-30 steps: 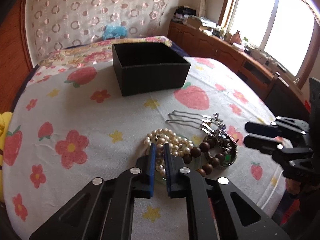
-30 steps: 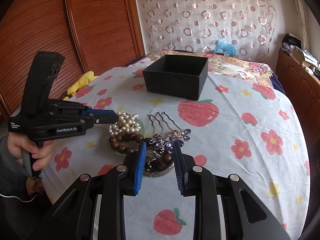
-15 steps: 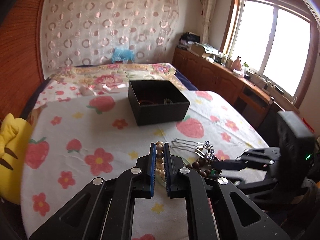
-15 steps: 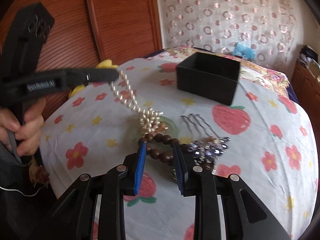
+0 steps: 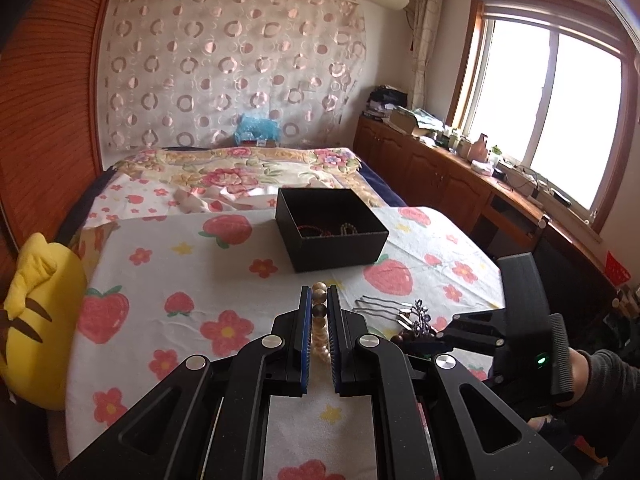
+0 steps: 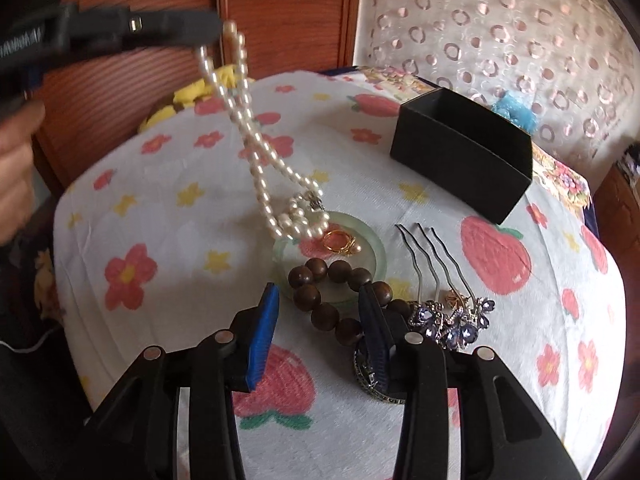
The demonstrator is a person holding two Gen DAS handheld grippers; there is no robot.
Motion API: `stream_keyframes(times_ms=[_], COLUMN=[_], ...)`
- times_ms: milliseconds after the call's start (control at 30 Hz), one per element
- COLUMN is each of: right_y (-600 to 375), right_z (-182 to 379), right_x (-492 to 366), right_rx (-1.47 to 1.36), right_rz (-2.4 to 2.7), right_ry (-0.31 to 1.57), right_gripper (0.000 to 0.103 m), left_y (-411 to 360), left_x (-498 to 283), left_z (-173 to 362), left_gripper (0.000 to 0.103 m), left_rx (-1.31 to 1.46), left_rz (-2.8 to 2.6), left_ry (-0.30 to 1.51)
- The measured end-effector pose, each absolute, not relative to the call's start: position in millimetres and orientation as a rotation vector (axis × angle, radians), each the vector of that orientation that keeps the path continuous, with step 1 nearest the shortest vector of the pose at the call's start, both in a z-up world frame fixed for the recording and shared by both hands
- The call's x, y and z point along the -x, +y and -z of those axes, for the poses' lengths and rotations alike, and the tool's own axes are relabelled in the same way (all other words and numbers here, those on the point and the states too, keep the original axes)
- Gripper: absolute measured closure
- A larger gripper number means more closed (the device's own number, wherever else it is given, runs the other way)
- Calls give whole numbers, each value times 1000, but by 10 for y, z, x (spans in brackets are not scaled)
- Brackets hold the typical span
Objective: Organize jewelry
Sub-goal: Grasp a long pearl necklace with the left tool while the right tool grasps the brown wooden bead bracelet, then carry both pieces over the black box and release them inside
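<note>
My left gripper (image 5: 319, 300) is shut on the pearl necklace (image 5: 319, 336) and holds it high; in the right wrist view the left gripper (image 6: 208, 34) is at upper left and the necklace (image 6: 256, 152) hangs down to the pale green bangle (image 6: 372, 248). A gold ring (image 6: 340, 241) lies inside the bangle. My right gripper (image 6: 318, 304) is open, low over the brown wooden bead bracelet (image 6: 320, 300). A jewelled hair comb (image 6: 444, 300) lies to its right. The black box (image 5: 330, 232) (image 6: 464, 152) stands open farther back, with some jewelry inside.
A flower and strawberry cloth (image 5: 192, 280) covers the table. A dark metal ring piece (image 6: 368, 376) lies under my right finger. A yellow plush (image 5: 36, 320) sits at the left edge. Wooden cabinets (image 5: 440, 176) line the window wall.
My left gripper has lifted the pearl necklace up off the bangle, uncovering the gold ring. My right gripper has moved in lower over the wooden bead bracelet.
</note>
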State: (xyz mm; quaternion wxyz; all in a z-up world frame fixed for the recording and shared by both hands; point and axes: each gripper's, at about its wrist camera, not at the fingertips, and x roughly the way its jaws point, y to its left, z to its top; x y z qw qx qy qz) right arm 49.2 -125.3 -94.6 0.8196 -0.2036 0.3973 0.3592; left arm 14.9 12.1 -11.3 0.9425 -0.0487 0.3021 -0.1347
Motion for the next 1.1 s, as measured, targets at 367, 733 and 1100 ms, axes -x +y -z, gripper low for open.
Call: stream_keyframes(times_ms=[367,733,1100], right_y=[-1259,-1526,-1725], right_z=[965,576,62], right_x=[-521,-670,-799], right_rx=[514,357,258], right_rz=[-758,-759,-761], right_ry=[839,769,678], right_gripper=[77,88,88], left_y=[197,227,204], left_x=[-141,-200,-307], left_z=[-110,-110,-141], left_gripper=[96,96,96], left_rx=[103,100,80], left_rz=[268,263,264], left_ry=[563,569,553])
